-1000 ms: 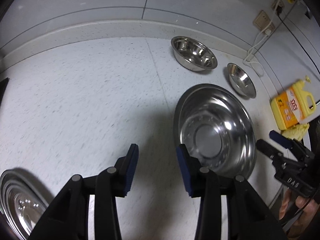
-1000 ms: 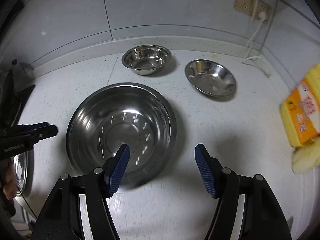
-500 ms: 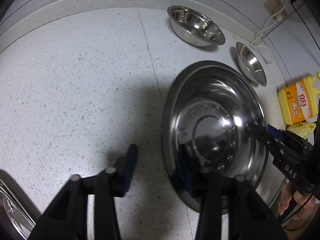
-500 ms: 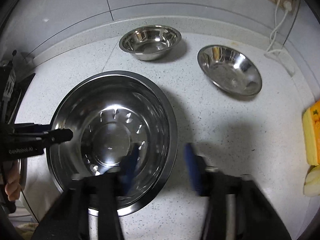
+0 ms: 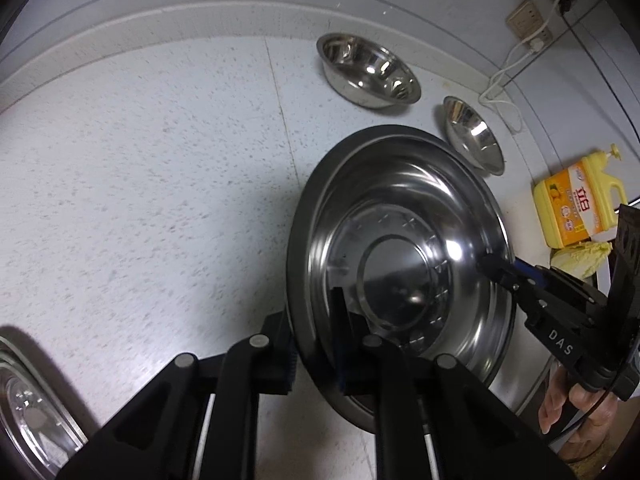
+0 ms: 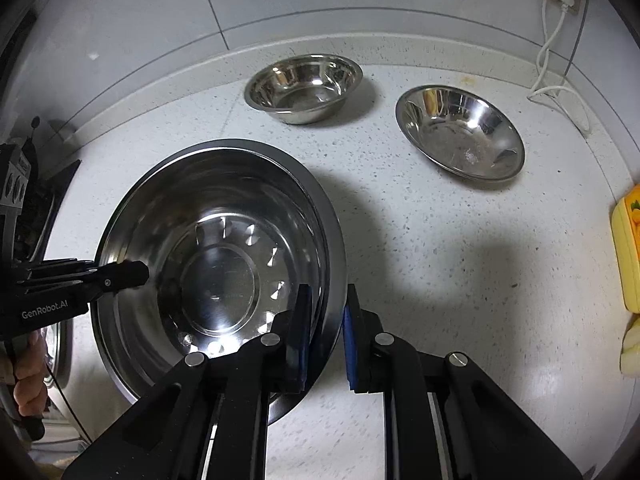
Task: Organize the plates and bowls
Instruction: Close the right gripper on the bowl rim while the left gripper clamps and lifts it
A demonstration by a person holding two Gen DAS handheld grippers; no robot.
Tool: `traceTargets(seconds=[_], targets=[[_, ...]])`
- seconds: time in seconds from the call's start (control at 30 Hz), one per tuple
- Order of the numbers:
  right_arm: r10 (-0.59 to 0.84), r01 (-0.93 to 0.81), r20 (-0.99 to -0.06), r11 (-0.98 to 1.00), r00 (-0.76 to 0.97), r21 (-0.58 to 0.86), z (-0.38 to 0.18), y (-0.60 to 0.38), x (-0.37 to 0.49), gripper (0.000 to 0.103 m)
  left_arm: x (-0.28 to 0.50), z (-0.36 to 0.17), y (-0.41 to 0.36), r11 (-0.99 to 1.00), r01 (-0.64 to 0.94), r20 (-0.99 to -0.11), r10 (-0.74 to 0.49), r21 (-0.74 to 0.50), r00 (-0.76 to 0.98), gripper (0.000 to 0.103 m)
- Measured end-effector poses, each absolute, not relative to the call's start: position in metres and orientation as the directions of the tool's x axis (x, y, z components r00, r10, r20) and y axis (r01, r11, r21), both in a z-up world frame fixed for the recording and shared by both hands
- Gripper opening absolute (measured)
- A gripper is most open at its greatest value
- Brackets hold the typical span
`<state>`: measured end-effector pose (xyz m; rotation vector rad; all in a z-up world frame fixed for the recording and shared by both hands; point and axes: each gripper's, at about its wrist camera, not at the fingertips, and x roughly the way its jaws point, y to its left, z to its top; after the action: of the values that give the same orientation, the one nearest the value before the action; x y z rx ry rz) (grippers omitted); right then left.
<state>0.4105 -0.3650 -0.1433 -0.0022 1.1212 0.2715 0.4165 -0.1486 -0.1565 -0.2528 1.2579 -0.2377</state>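
A large steel basin (image 5: 408, 248) sits on the speckled counter; it also shows in the right wrist view (image 6: 216, 240). My left gripper (image 5: 316, 344) is shut on its left rim, one finger inside and one outside. My right gripper (image 6: 326, 332) is shut on its right rim the same way. Each gripper shows in the other's view, on the opposite rim. A deep steel bowl (image 6: 304, 86) and a shallow steel bowl (image 6: 460, 132) stand behind the basin near the wall.
A steel plate (image 5: 28, 408) lies at the counter's left edge. A yellow detergent bottle (image 5: 576, 204) and a piece of cabbage (image 5: 580, 254) are at the right. A white cable (image 6: 556, 80) runs from a wall socket down onto the counter.
Both grippers moved in onto the large basin and closed on its opposite rims; a second ago both were open and short of it.
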Motion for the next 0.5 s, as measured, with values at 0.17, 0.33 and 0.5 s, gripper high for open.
traceTargets(seconds=[0.17,0.33,0.5], targets=[[0.24,-0.235,-0.875,0.96,0.42,0.15,-0.123,-0.348,0.385,0.013,0.384,-0.143,-0.127,0.948,0.041,-0.901,-0.312,-0.315,0.301,0.013],[0.266,-0.271,-0.876,0.949,0.403,0.163,-0.119,-0.324,0.353,0.014,0.347,-0.147,-0.105,0.952,0.02,-0.912,-0.299,-0.306,0.281,0.013],[0.276,-0.32,-0.885,0.935,0.375,0.156,-0.126,-0.299,0.321,0.014,0.318,-0.167,-0.085,0.953,-0.03,-0.927,-0.286,-0.302,0.244,0.013]])
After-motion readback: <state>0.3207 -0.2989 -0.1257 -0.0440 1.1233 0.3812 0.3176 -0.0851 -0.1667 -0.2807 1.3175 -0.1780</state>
